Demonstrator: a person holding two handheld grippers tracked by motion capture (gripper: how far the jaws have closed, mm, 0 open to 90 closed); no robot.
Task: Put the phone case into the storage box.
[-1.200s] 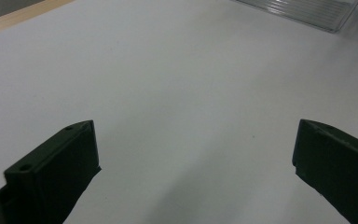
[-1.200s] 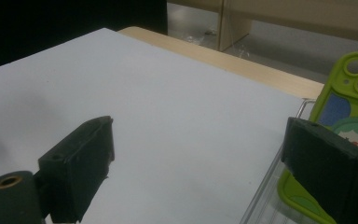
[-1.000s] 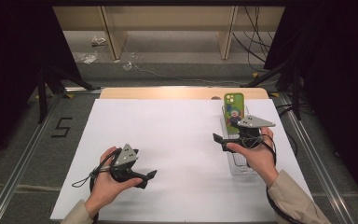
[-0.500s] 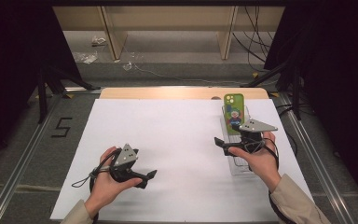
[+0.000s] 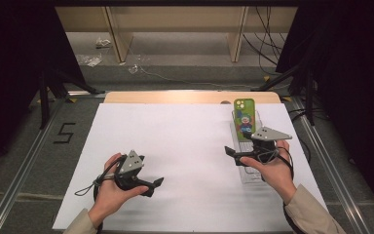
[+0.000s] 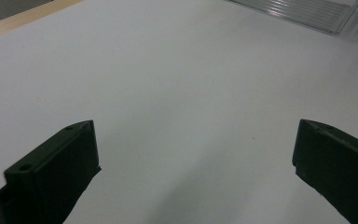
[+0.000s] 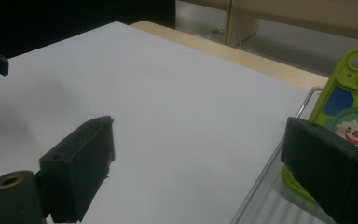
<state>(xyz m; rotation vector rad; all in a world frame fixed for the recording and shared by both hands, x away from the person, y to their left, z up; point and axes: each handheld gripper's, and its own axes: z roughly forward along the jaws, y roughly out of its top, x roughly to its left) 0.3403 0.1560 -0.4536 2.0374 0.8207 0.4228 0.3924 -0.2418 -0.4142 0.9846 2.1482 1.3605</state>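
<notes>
A green phone case is seen on the right side of the white table sheet. It is printed with a cartoon clown and is pierced by round camera openings at its far end. It is laid printed side up, tilted, in a clear ribbed plastic tray, with its near end propped inside the tray.

A big white sheet covers the light wooden bench. Grey floor lies behind, with black cables at upper right.
</notes>
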